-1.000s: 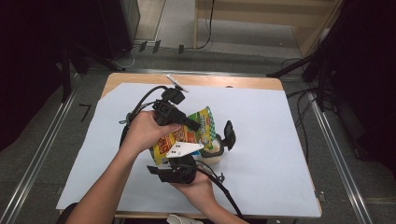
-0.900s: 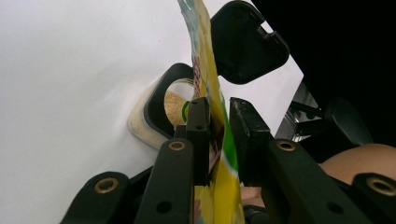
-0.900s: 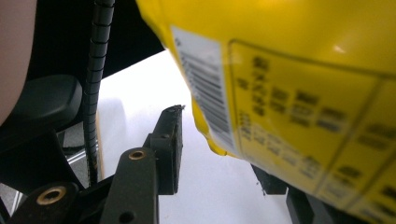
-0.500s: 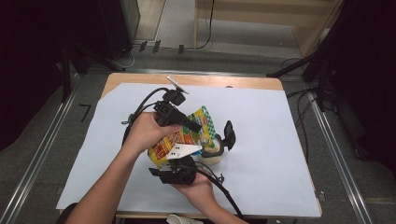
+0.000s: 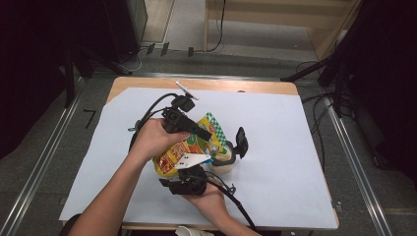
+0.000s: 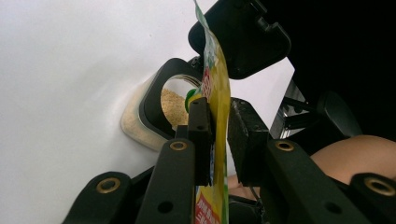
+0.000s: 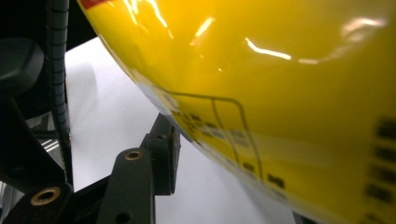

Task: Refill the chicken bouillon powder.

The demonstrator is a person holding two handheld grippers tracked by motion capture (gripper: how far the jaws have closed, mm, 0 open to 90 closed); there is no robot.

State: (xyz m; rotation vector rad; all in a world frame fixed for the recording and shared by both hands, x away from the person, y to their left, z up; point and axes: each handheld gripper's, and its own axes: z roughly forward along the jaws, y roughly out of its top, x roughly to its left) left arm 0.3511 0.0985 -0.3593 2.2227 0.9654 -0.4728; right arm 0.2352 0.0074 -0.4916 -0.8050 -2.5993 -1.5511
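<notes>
The glossy yellow printed snack pouch (image 5: pixel 189 147) hangs over the middle of the white-covered worktop (image 5: pixel 295 162), long axis tilted, its green-checked mouth lowest over the open pale tub of crumbs (image 5: pixel 222 161); its print is unreadable. The left tool (image 6: pixel 217 128) is clamped on its edge; the right tool (image 5: pixel 189 183) sits under its bottom, grip hidden

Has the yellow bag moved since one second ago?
No. The yellow bag sits at the same place beside the open container, by the high view.
</notes>
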